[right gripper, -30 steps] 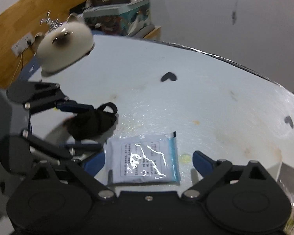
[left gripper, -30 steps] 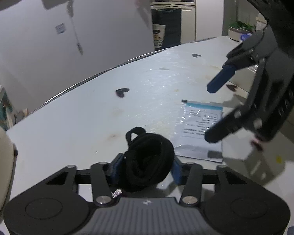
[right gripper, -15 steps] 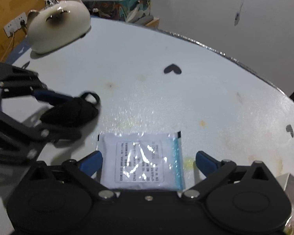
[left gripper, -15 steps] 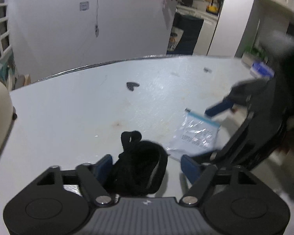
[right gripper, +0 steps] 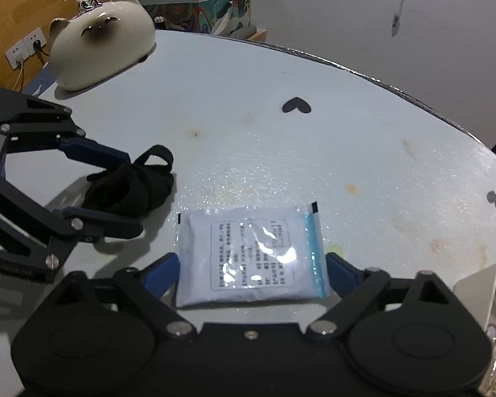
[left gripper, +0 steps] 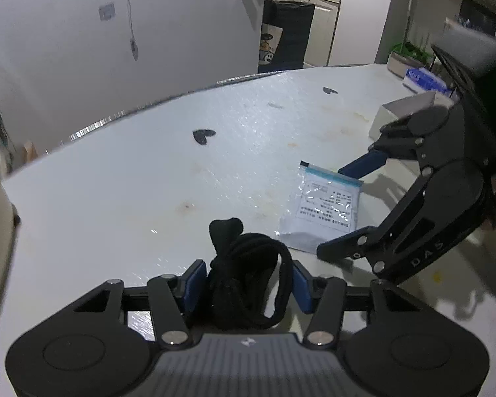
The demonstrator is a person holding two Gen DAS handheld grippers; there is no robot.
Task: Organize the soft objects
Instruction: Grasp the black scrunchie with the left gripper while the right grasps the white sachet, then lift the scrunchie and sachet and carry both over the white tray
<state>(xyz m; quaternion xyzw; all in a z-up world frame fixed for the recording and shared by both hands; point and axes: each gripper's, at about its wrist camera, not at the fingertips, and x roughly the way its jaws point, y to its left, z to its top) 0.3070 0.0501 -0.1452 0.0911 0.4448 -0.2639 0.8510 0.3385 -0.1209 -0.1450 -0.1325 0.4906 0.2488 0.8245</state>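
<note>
1. Since a second ago the right gripper (right gripper: pixel 251 266) has come down around the sealed plastic pouch (right gripper: pixel 251 258), which then sat ahead of its fingers, and the left gripper (left gripper: pixel 248 279) has swung so the pouch now sits right of centre in its view.
2. Left gripper: its blue fingers (left gripper: pixel 192 279) sit moderately apart, one on each side of the black fabric bundle (left gripper: pixel 244 284) at the bottom centre of the left wrist view. The near finger touches the cloth; whether the bundle is truly pinched or only bracketed, I cannot tell. It rests on the white tabletop (left gripper: pixel 115 198), with one loop poking up.
3. Right gripper: its fingers (right gripper: pixel 339 269) are spread wide, flanking the pouch at lower centre of the right wrist view, just beside both short edges without squeezing. The pouch lies flat, its blue zip strip toward the right finger.
4. To do this step well, I judge each gripper should close slowly and squarely. The bundle is loose, so the grip should take its bulk, not the stray loop. The pouch is slick and flat, so it should buckle slightly between the pads before lifting, or it may slip.
5. Upper left in the right wrist view stands a cat-shaped ceramic dish (right gripper: pixel 102 53), well apart. A white box (left gripper: pixel 410 109) sits at the far right.
</note>
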